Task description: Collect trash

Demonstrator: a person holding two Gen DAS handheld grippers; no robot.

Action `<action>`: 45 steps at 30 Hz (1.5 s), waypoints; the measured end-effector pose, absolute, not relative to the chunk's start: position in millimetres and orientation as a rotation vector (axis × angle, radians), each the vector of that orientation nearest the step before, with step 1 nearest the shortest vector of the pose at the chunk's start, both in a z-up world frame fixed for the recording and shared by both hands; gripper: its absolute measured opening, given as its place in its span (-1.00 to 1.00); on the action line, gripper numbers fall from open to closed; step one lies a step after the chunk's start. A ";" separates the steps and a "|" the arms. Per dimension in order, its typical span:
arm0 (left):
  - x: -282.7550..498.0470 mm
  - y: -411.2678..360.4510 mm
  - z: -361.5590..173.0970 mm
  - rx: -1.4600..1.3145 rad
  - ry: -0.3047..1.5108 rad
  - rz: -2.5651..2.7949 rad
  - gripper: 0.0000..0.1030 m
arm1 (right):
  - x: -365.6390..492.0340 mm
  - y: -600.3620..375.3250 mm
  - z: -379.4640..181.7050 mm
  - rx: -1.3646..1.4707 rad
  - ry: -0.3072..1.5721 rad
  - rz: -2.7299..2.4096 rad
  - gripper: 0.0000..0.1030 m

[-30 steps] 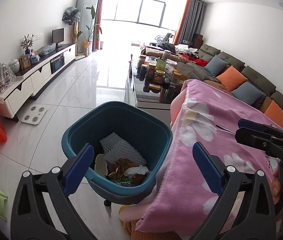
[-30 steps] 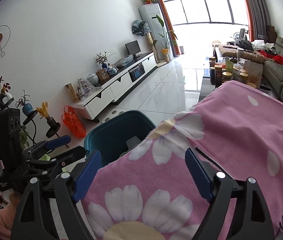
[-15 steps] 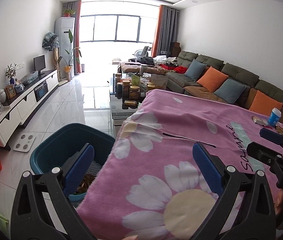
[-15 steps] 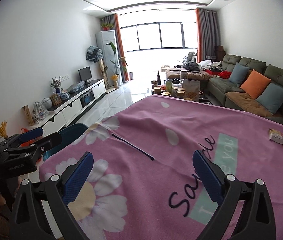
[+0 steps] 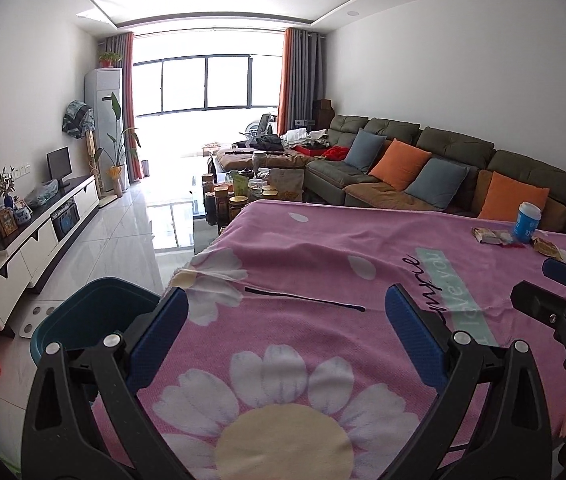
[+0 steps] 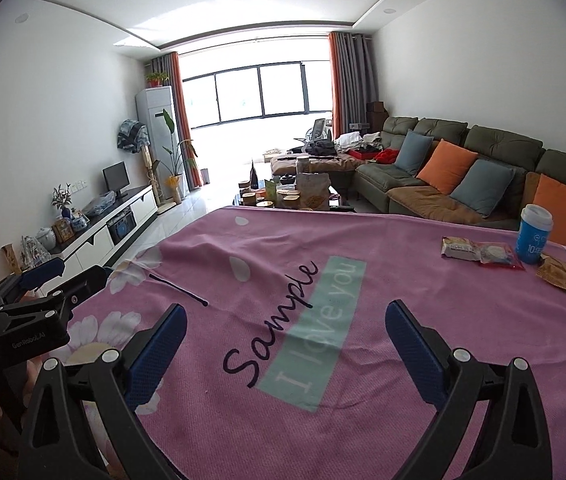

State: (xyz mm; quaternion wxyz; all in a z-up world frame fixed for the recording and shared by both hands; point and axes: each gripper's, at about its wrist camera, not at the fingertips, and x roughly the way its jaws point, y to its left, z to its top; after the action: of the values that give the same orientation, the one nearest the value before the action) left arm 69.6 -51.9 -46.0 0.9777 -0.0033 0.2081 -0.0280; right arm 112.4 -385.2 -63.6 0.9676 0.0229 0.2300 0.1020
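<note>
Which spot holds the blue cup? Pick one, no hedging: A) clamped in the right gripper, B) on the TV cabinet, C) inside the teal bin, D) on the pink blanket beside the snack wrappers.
D: the blue cup stands upright on the pink blanket, next to the snack wrappers.

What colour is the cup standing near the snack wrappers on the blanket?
The cup is blue with a white lid; the right wrist view shows it best.

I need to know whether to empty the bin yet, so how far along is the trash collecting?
Done: cannot be judged; the teal plastic bin shows only its rim. In hand: nothing; the left gripper and right gripper are open and empty. Left: the blue-and-white cup, the cream and red snack wrappers and the crumpled brown wrapper lie on the pink flowered blanket.
</note>
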 end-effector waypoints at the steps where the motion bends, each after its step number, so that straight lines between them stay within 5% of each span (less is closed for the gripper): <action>1: 69.0 -54.5 -45.7 -0.004 0.414 -0.057 0.89 | 109.9 -387.5 -63.2 0.043 0.459 0.200 0.87; 45: 57.8 -94.2 -39.2 0.047 0.268 -0.068 0.89 | 80.8 -421.3 -48.2 0.069 0.306 0.088 0.87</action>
State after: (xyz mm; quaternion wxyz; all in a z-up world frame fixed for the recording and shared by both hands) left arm 57.8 -94.2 -39.2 0.9902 0.0235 0.1337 -0.0340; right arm 80.8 -421.3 -48.2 0.9867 0.0342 0.1525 0.0440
